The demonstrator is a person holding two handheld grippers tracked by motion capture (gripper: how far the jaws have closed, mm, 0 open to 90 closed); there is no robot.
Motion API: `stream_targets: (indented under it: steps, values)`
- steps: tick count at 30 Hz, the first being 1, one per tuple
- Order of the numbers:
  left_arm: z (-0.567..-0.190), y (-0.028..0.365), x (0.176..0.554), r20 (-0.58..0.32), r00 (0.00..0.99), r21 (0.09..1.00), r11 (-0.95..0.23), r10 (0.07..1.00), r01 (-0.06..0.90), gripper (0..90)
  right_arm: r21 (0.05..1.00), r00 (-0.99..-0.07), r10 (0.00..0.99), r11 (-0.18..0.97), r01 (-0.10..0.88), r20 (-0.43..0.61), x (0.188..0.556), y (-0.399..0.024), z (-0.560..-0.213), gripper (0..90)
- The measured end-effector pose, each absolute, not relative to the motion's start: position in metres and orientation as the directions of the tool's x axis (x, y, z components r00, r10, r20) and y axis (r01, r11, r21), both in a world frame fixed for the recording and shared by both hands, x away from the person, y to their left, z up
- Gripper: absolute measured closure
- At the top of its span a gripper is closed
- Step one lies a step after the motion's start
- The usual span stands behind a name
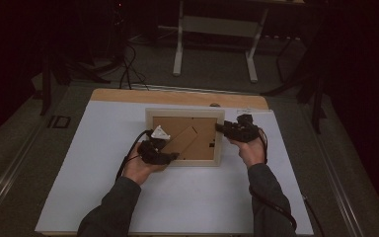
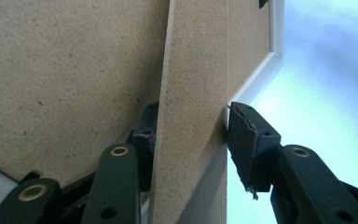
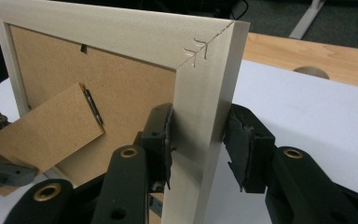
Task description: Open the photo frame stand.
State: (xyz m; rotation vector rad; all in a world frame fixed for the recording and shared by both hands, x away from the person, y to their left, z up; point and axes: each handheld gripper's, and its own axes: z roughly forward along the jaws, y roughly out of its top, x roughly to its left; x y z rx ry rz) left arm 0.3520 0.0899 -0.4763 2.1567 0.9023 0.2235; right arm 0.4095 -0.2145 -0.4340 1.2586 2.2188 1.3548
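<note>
R gripper [image 3: 196, 149] jaws clamp frame [image 3: 205, 93] side.

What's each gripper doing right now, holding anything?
Left gripper: jaws either side of the fold-out stand on the picture frame's back; firm clamp cannot be told.
Right gripper: jaws around the picture frame side rail, seemingly gripping it.

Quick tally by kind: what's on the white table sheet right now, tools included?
Pale wooden picture frame, back facing up, with brown fibreboard backing: 1
Brown fibreboard stand leg hinged on that backing: 1
Black two-jaw tools: 2, the left tool around the stand leg, the right tool around the frame's side rail
White table sheet: 1
Total: 5
</note>
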Motion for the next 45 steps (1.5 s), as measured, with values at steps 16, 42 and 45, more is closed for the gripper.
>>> stream_targets:
  steps: [16,42,45]
  values:
    - [-0.474,0.092,0.355,-0.129,0.713,0.717,-0.431,0.69,0.547,66.7,0.846,-0.609,0.779,0.218,0.487,0.15,0.399,-0.212,-0.426,61.9]
    - [-0.474,0.093,0.352,-0.092,0.735,0.713,-0.471,0.672,0.52,69.8,0.849,-0.673,0.725,0.258,0.461,0.145,0.403,-0.209,-0.421,43.5]
    - [-0.475,0.093,0.352,-0.089,0.737,0.712,-0.475,0.67,0.517,70.0,0.853,-0.674,0.723,0.248,0.459,0.153,0.405,-0.208,-0.423,40.5]
